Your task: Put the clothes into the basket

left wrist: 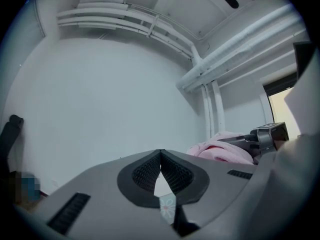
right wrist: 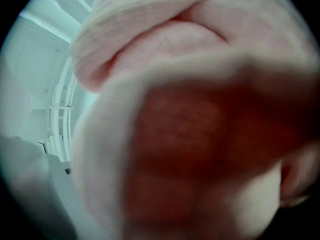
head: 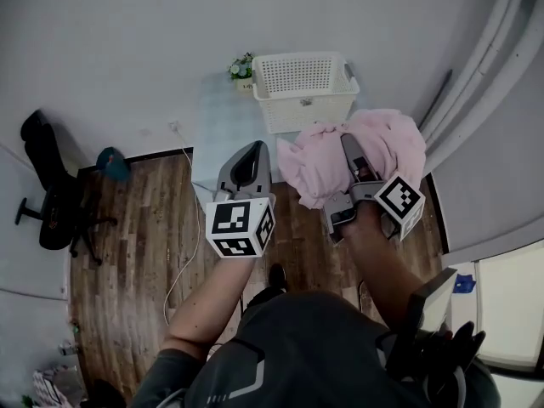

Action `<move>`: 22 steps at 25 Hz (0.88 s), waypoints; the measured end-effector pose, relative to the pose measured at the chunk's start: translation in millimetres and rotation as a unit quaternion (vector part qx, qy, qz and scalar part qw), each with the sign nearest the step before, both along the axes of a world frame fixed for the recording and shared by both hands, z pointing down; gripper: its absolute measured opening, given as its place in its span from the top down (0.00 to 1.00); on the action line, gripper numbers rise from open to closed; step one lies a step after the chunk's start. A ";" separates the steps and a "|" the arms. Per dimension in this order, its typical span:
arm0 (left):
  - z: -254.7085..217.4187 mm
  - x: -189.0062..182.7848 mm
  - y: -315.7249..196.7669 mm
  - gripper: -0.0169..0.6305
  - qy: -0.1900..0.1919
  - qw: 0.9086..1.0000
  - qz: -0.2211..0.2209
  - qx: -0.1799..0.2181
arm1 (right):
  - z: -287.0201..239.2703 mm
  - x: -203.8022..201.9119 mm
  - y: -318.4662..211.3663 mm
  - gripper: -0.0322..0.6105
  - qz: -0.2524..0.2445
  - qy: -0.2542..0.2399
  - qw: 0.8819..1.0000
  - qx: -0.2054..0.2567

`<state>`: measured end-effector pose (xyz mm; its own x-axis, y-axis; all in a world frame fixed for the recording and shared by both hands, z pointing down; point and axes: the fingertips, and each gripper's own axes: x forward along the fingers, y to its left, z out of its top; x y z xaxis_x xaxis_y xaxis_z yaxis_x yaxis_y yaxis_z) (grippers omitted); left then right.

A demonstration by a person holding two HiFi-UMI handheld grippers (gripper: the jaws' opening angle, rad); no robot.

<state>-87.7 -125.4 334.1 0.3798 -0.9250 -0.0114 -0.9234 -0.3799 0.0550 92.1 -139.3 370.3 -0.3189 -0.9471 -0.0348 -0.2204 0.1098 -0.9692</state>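
A white slotted basket (head: 306, 83) stands on a pale table (head: 217, 134) against the far wall. A bulky pink garment (head: 314, 164) hangs in the air just in front of the basket, wrapped round my right gripper (head: 350, 147), which is shut on it. The cloth (right wrist: 165, 44) fills the right gripper view, so the jaws are hidden there. My left gripper (head: 249, 153) is held over the table's near edge, left of the garment, shut and holding nothing (left wrist: 160, 159). From the left gripper view the pink garment (left wrist: 225, 151) shows at the right.
A small flower pot (head: 241, 68) sits on the table just left of the basket. A black office chair (head: 51, 202) stands on the wood floor at the far left, with a teal object (head: 112, 161) near it. A white cable (head: 183, 253) trails across the floor.
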 end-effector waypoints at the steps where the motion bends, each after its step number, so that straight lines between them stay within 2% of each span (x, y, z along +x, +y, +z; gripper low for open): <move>1: 0.3 1.1 1.2 0.96 0.003 1.000 0.005 0.001 | 1.2 1.4 1.2 0.46 0.003 0.001 1.000 0.001; 5: -0.5 -5.5 -8.2 0.96 0.009 1.000 0.016 0.003 | 0.8 -2.0 -6.0 0.46 0.018 0.012 1.000 -0.012; 11: 2.8 -54.6 -92.1 0.96 0.015 1.000 0.012 -0.001 | -6.5 -47.6 -91.2 0.46 0.025 0.006 1.000 -0.008; 15: 1.5 -57.5 -117.8 0.96 0.027 0.999 0.023 -0.005 | -15.8 -55.2 -116.7 0.46 0.030 0.012 0.999 -0.012; 22: 2.7 -51.7 -157.7 0.96 0.017 0.999 0.026 -0.006 | -27.1 -53.3 -169.2 0.46 0.027 -0.008 1.000 0.002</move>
<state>-139.4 -283.1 336.9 0.4269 -0.9042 -0.0147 -0.8999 -0.4264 0.0911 38.8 -308.5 343.2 -0.2675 -0.9626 -0.0435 -0.2108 0.1025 -0.9721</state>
